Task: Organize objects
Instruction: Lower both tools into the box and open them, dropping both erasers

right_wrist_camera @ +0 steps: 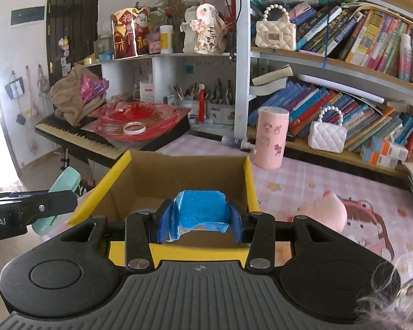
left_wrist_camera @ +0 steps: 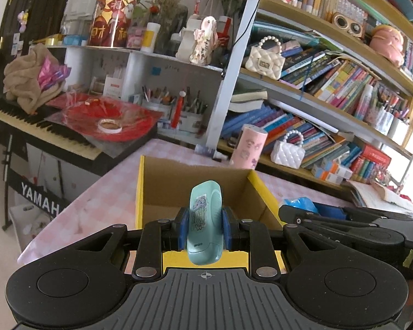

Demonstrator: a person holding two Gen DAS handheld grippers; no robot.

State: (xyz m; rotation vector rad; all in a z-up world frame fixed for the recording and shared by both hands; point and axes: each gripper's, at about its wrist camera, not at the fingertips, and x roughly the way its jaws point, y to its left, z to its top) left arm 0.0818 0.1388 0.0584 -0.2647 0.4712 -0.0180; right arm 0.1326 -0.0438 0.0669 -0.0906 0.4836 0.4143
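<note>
The left gripper is clamped on an upright mint case; the right gripper is clamped on a blue packet. The cardboard box opens at twelve o'clock, equally near both.

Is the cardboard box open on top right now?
Open. The cardboard box shows no lid; its brown inner walls and floor are visible behind the blue packet held by the right gripper.

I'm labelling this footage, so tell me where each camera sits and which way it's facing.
Left wrist: rides the left gripper, facing the cardboard box and bookshelf; its fingers pinch a mint case, the right gripper alongside.
Right wrist: rides the right gripper, facing the same box; its fingers clamp a blue packet.
Shared: box, pink canister, keyboard.
</note>
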